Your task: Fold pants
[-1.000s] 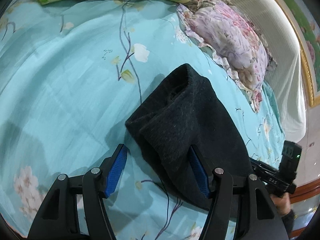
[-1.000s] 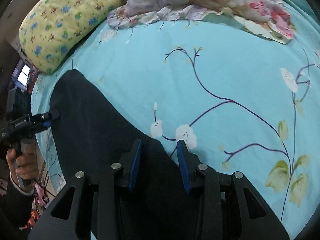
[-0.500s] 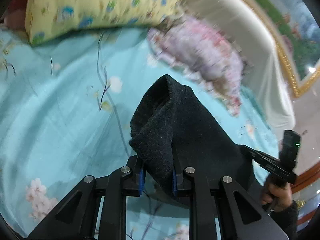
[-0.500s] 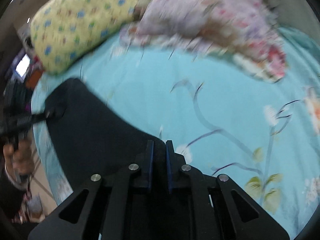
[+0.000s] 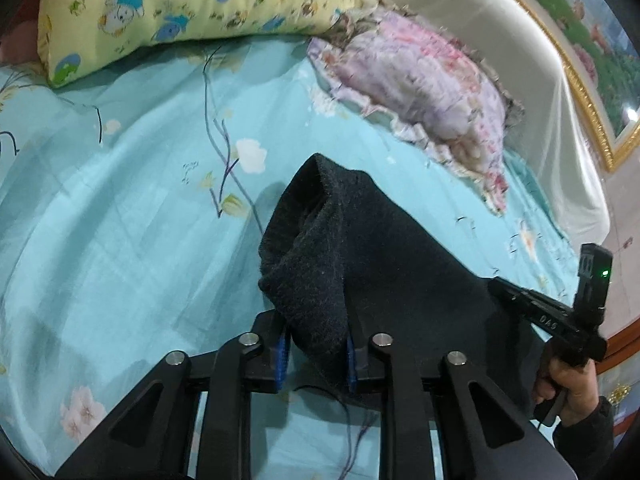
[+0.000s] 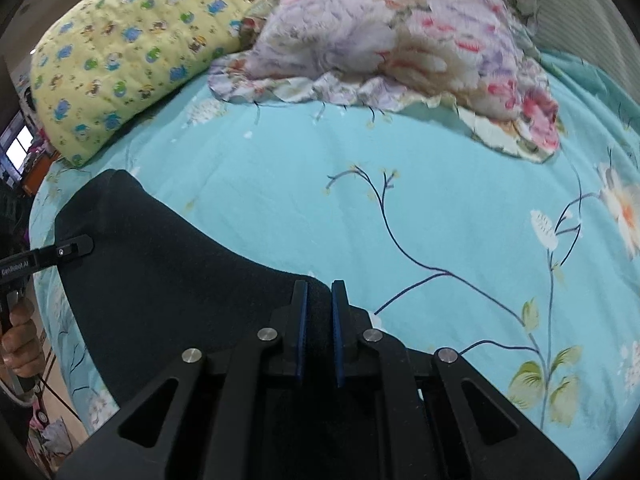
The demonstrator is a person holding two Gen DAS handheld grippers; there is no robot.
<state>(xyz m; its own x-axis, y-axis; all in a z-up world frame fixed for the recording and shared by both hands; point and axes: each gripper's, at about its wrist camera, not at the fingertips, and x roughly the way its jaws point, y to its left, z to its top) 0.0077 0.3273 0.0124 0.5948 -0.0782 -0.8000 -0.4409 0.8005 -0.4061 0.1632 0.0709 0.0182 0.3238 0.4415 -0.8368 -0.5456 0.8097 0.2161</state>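
The dark fleece pants (image 5: pixel 360 256) lie partly folded on the turquoise flowered bed sheet (image 5: pixel 120 220). My left gripper (image 5: pixel 316 354) is shut on a bunched corner of the pants, lifted off the sheet. My right gripper (image 6: pixel 318 334) is shut on the opposite edge of the pants (image 6: pixel 168 280), which stretch away to the left. Each gripper shows in the other's view: the right one (image 5: pixel 500 290) at the pants' far edge, the left one (image 6: pixel 86 245) at the left end.
A yellow cartoon-print pillow (image 5: pixel 192 4) and a pink floral pillow (image 5: pixel 432 80) lie at the head of the bed. A white padded headboard (image 5: pixel 520 60) stands behind them. Open sheet spreads to the left (image 5: pixel 80 200) and to the right (image 6: pixel 480 240).
Both grippers have closed from open onto the pants' edges. The held edge has risen off the sheet, and both views have tilted up toward the pillows.
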